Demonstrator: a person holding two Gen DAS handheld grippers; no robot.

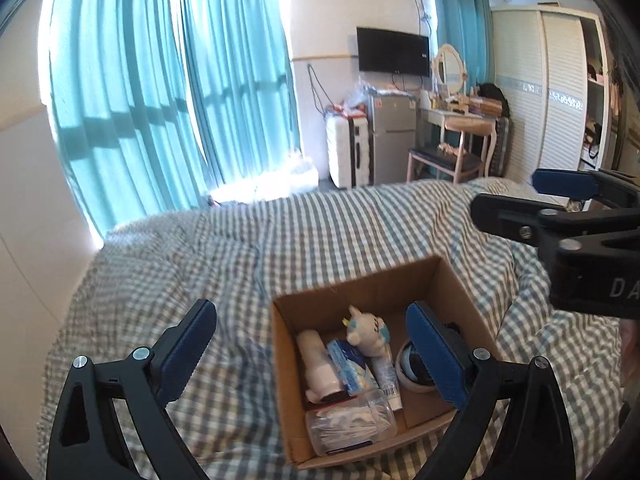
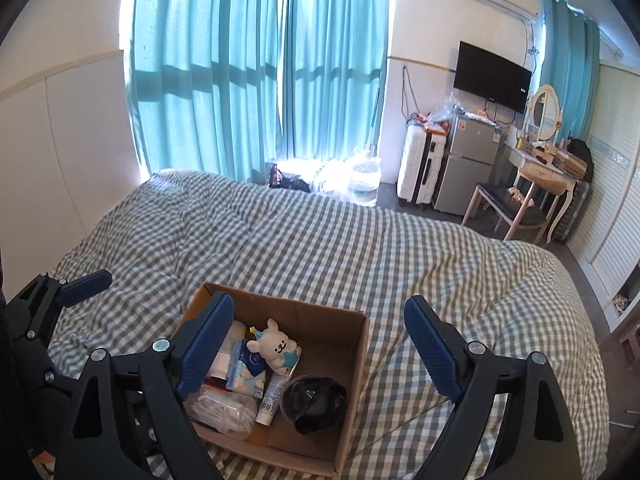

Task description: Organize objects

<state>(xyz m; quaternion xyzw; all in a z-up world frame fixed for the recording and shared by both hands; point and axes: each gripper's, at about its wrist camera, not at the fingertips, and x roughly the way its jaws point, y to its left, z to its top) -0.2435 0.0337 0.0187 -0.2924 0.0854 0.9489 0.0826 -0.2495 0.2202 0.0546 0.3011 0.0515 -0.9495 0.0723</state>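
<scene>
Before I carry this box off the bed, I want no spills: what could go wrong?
1. The cardboard box sits on a soft, rumpled checked quilt, so it may tip if nudged.
2. Its top is open; the plush toy lies loosely on top and could tumble out.
3. The clear plastic jar lies on its side at the near wall and may roll.

Left wrist view: looks forward and down along own fingers from above checked bed (image 1: 280,240), cardboard box (image 1: 404,280) close below, right of centre; right gripper (image 1: 516,204) enters at right edge. Right wrist view: same downward tilt, box (image 2: 352,344) close below, left of centre; left gripper (image 2: 80,286) at left edge. Both share box, bed, teal curtains (image 1: 132,88), wall television (image 2: 492,76).
</scene>
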